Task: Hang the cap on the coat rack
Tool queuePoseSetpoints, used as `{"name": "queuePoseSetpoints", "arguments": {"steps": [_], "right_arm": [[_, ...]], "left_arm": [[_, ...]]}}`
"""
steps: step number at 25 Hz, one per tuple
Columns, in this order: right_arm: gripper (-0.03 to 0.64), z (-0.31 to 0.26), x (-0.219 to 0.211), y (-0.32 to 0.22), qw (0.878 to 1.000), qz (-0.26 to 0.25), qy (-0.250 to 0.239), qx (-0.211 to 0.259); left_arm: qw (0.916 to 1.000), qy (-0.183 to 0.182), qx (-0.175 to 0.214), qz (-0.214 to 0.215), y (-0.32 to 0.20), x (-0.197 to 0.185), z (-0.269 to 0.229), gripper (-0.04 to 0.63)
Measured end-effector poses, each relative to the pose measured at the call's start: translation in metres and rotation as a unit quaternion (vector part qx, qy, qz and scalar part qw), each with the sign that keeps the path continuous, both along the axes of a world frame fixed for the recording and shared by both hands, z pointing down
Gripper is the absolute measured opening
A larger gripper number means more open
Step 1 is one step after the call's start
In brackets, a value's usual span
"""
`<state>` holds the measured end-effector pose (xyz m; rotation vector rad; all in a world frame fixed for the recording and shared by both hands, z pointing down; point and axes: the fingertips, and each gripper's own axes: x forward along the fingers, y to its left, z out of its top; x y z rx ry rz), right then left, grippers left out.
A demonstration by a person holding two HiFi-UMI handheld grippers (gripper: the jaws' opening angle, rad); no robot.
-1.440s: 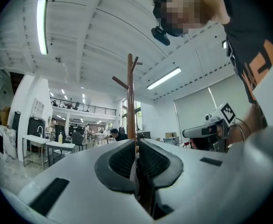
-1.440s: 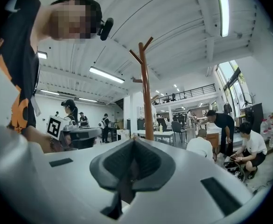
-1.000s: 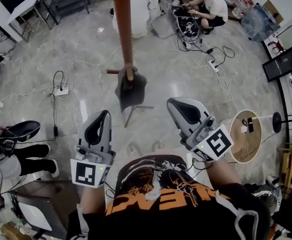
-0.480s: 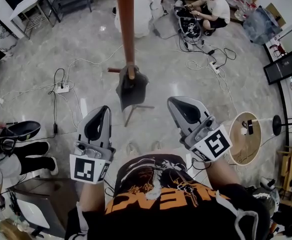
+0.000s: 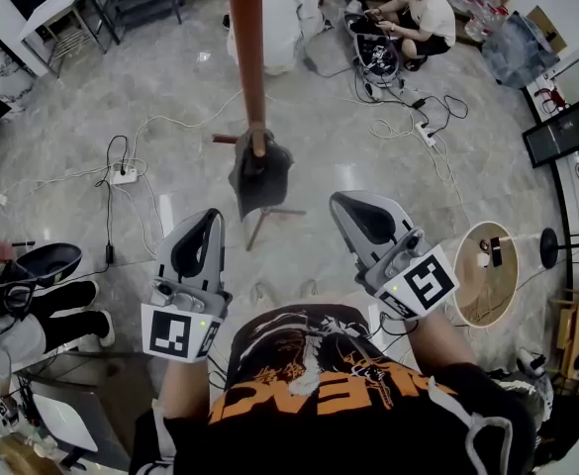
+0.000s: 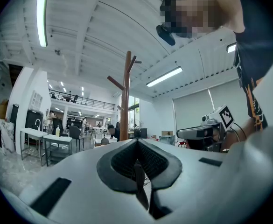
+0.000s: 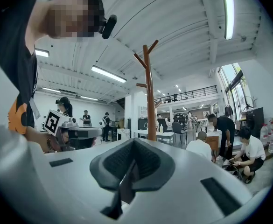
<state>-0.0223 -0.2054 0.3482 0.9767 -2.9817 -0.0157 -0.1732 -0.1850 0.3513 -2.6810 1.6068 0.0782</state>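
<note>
Cap [image 5: 260, 178], dark grey, hangs lengthwise down brown wooden coat rack [image 5: 246, 57]; left gripper [image 5: 210, 218], right gripper [image 5: 342, 202] jaws closed, empty.

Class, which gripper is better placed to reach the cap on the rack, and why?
Left, by a little: in the head view the left gripper lies nearer the cap, draped on a low peg of the coat rack, than the right gripper. Both are shut and empty.

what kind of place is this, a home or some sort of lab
Likely an open-plan lab or workshop: a power strip lies on the floor, work tables stand under a strip light, and a person sits over gear.
</note>
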Motion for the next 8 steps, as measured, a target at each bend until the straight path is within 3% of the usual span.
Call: {"name": "queuePoseSetpoints", "arguments": {"steps": [8], "right_arm": [[0.014,-0.001,-0.012,0.001,1.0,-0.007,0.005,-0.001]], "left_arm": [[1.0,0.002,0.001,-0.007,0.003,-0.01,-0.003,0.023]]}}
